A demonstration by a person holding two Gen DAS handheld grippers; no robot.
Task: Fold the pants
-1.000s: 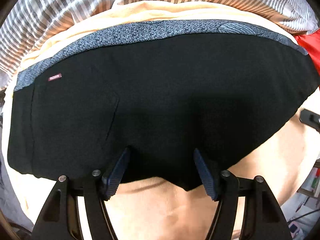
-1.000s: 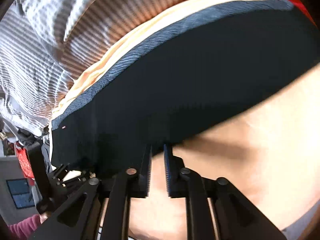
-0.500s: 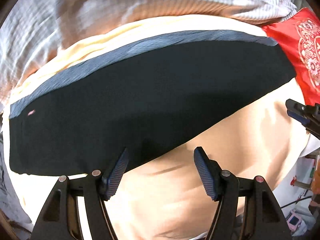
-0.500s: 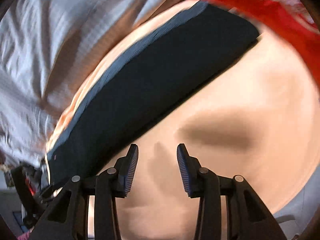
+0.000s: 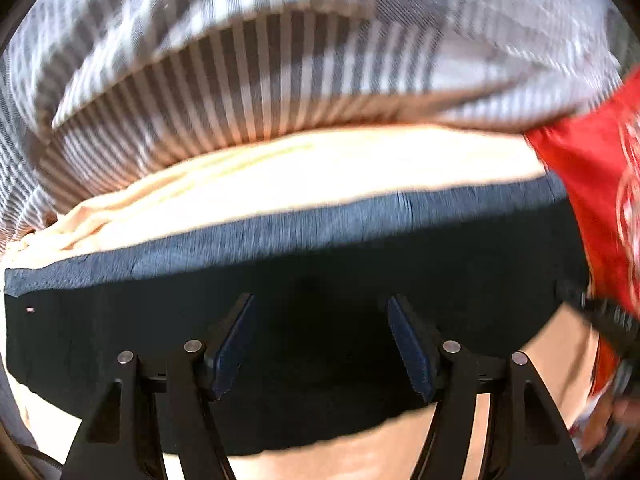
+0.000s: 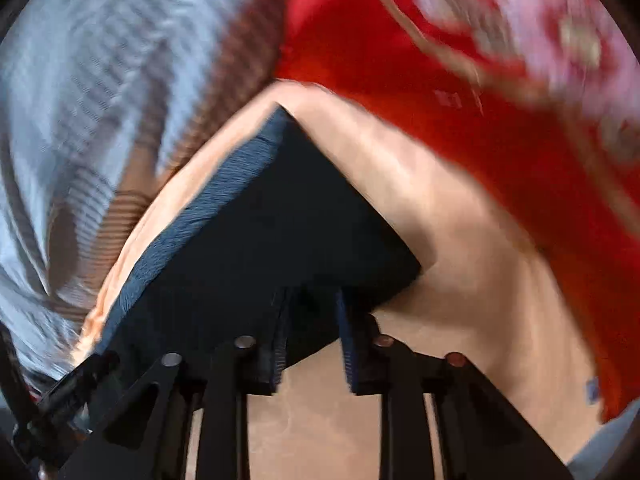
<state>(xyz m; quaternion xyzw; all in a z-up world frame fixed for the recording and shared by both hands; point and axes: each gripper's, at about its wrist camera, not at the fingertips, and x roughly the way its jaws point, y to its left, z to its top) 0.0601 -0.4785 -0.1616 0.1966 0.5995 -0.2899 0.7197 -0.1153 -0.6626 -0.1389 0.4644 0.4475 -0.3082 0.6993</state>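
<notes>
The black pants [image 5: 320,280] with a grey-blue waistband [image 5: 280,236] lie folded flat on a peach sheet. My left gripper [image 5: 320,336] is open, its blue pads over the near middle of the pants. In the right wrist view the pants' right end [image 6: 280,220] shows as a corner, with the waistband [image 6: 200,224] along its left edge. My right gripper [image 6: 312,336] is open, its pads straddling the near edge of that end.
A grey and white striped duvet [image 5: 260,60] is bunched behind the pants. A red patterned cloth [image 5: 592,184] lies at the right, large in the right wrist view [image 6: 460,80]. The peach sheet [image 6: 460,260] spreads around the pants.
Both grippers have moved forward onto the pants' near edge. The right gripper opened from shut and swung to the pants' right end. The left stayed open.
</notes>
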